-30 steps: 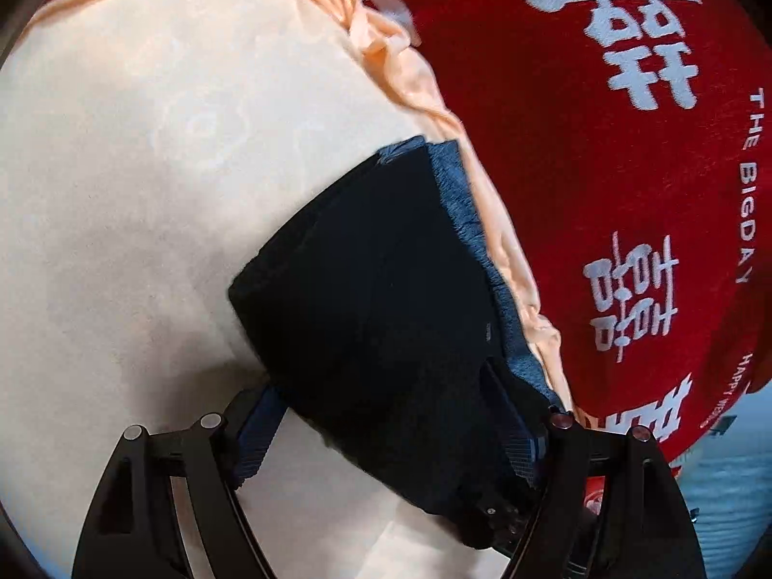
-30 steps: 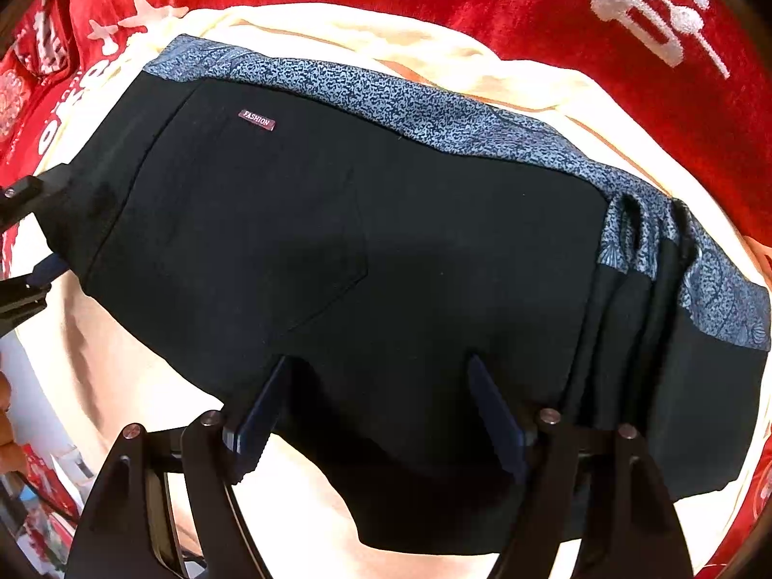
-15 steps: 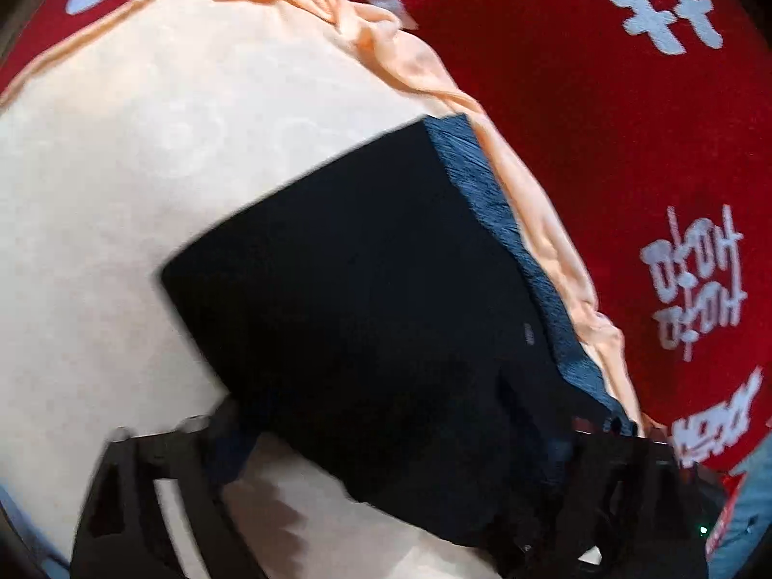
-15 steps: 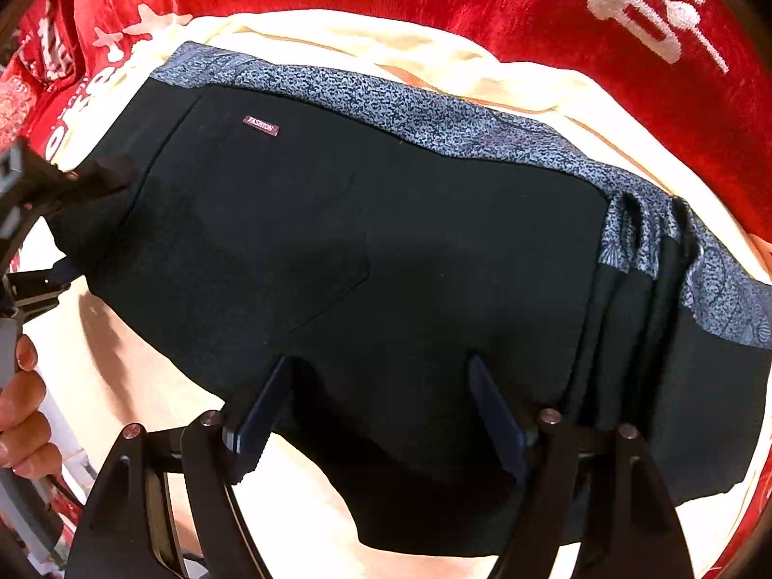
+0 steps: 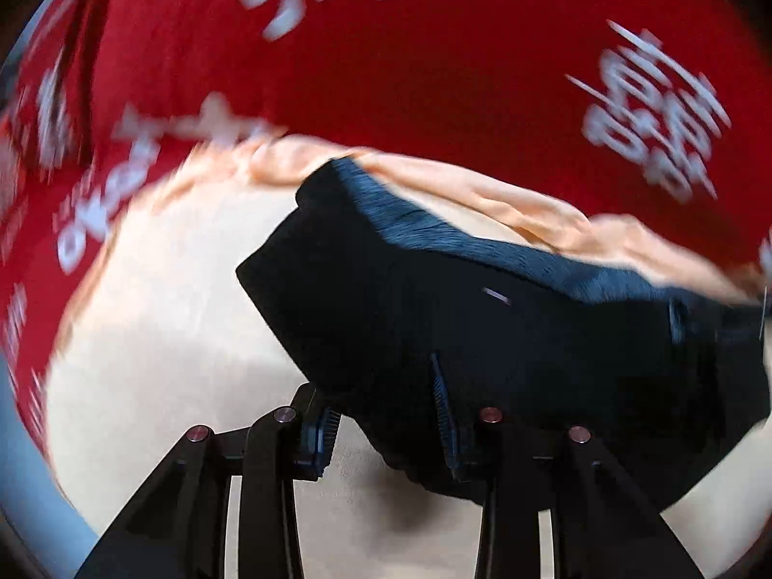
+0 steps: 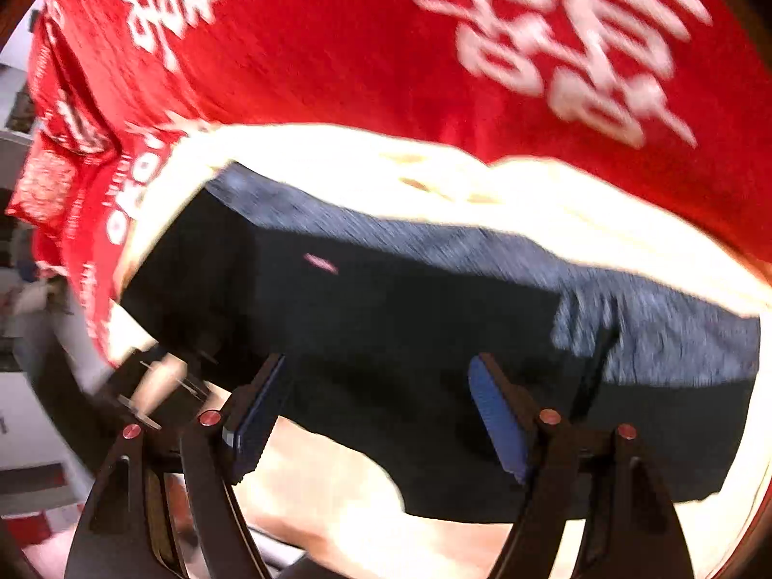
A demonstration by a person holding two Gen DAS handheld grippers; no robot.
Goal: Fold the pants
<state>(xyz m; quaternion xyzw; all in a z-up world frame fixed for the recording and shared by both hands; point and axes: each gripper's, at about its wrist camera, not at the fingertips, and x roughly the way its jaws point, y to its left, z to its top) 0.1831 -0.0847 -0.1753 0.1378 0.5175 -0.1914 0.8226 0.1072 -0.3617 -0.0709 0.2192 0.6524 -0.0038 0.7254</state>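
One pair of black pants (image 5: 506,337) lies folded on the cream cloth (image 5: 159,337). Left gripper (image 5: 386,415) and right gripper (image 6: 376,415): both spread wide over the near hem, gripping nothing. One red cloth (image 6: 362,48) lies beyond.

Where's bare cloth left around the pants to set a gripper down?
Left wrist view: bare cream cloth left of the pants, out to the red blanket, and in front by the left gripper. Right wrist view: a bare strip behind the waistband. Crowded where the right gripper straddles the hem.

white lettering on the red cloth (image 5: 410,77) and the pants (image 6: 386,337) tag — too blurred to read.
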